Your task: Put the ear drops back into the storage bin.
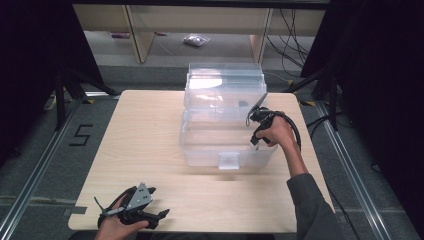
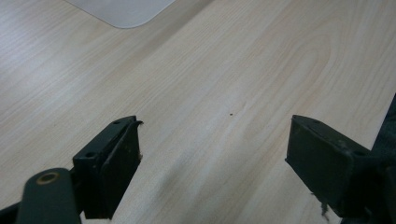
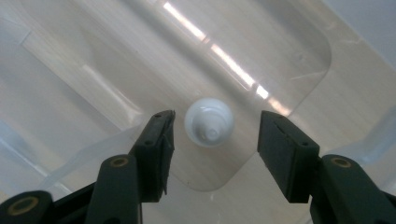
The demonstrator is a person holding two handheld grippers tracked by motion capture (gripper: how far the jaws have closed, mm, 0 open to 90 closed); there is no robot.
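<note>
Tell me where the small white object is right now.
In the right gripper view, the small white round object sits on the clear plastic bin's floor, between the open fingers of the right gripper; the bin stands on the wooden table.

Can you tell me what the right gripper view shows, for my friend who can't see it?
A small white round object with a nub on top sits on the floor of a clear plastic bin, seen from above. The right gripper is open, with one black jaw on either side of it, not touching. Light wood shows through the bin's floor.
</note>
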